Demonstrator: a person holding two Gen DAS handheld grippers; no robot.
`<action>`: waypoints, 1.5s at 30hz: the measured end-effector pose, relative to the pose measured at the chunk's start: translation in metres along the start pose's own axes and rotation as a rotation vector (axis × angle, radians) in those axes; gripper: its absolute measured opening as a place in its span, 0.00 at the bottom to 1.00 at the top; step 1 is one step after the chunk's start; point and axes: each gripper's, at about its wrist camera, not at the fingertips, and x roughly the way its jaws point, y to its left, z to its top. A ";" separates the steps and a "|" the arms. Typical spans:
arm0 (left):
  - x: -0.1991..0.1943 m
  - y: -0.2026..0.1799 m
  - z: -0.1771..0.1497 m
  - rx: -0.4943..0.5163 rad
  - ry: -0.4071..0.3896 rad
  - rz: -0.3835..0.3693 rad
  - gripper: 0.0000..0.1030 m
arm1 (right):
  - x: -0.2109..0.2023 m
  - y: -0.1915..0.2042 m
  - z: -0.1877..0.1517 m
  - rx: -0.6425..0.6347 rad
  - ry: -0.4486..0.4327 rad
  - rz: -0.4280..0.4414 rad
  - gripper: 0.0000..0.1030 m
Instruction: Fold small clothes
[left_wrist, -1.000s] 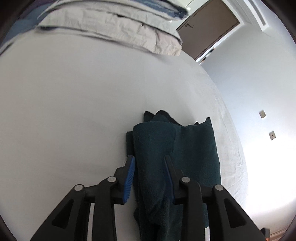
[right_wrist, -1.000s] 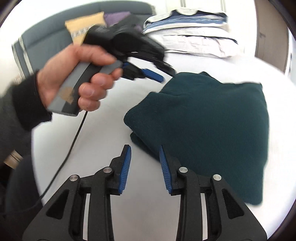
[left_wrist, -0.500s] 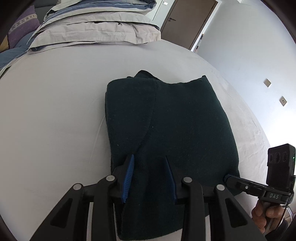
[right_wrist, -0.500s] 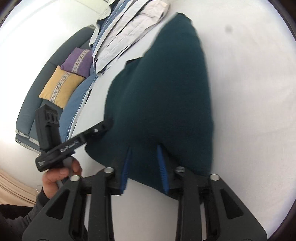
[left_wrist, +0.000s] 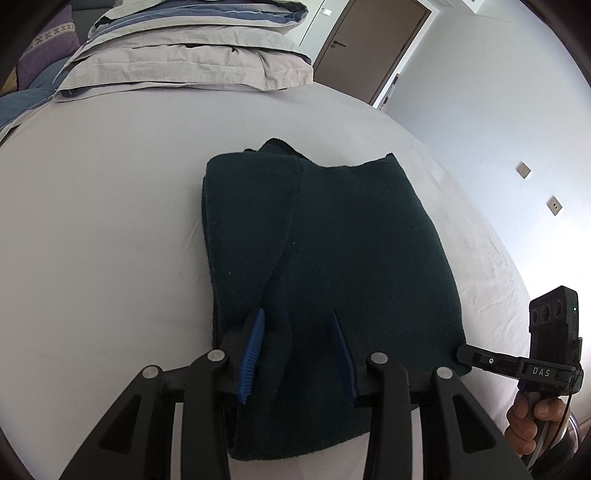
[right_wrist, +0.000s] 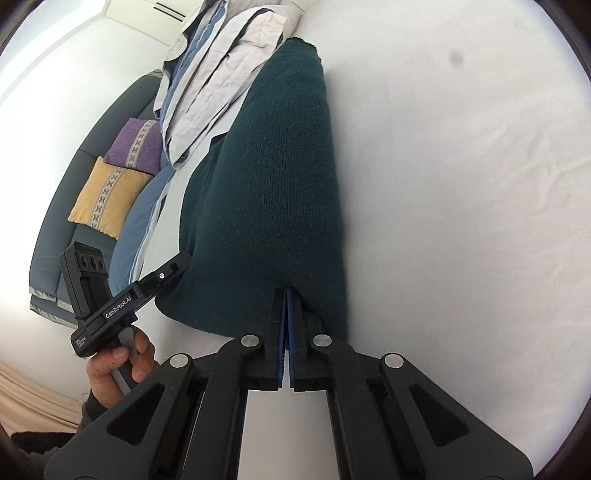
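Observation:
A dark green knit garment (left_wrist: 332, 258) lies folded on the white bed; it also shows in the right wrist view (right_wrist: 277, 192). My left gripper (left_wrist: 297, 332) is open, its blue pads straddling a raised fold at the garment's near left edge. My right gripper (right_wrist: 285, 295) is shut on the garment's near right corner. The right gripper's tip also shows in the left wrist view (left_wrist: 465, 356) touching that corner. The left gripper shows in the right wrist view (right_wrist: 173, 267) at the garment's other near corner.
The white bed sheet (left_wrist: 92, 240) surrounds the garment. Folded grey and blue bedding (left_wrist: 192, 55) is stacked at the far end. A sofa with yellow (right_wrist: 107, 199) and purple (right_wrist: 136, 146) cushions stands to the left. A brown door (left_wrist: 373, 44) is behind.
My right gripper has closed on the garment's near right corner. The left gripper has stayed open over the near left fold, with little movement in the last half second.

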 end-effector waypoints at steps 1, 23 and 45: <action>-0.007 -0.002 0.005 -0.005 -0.012 0.007 0.39 | -0.007 0.007 0.006 -0.014 -0.017 -0.002 0.05; 0.079 -0.001 0.088 -0.024 0.026 0.096 0.53 | 0.158 -0.001 0.218 0.234 0.064 0.071 0.07; 0.083 -0.004 0.075 -0.018 -0.018 0.101 0.54 | 0.082 0.021 0.101 -0.065 -0.046 0.287 0.49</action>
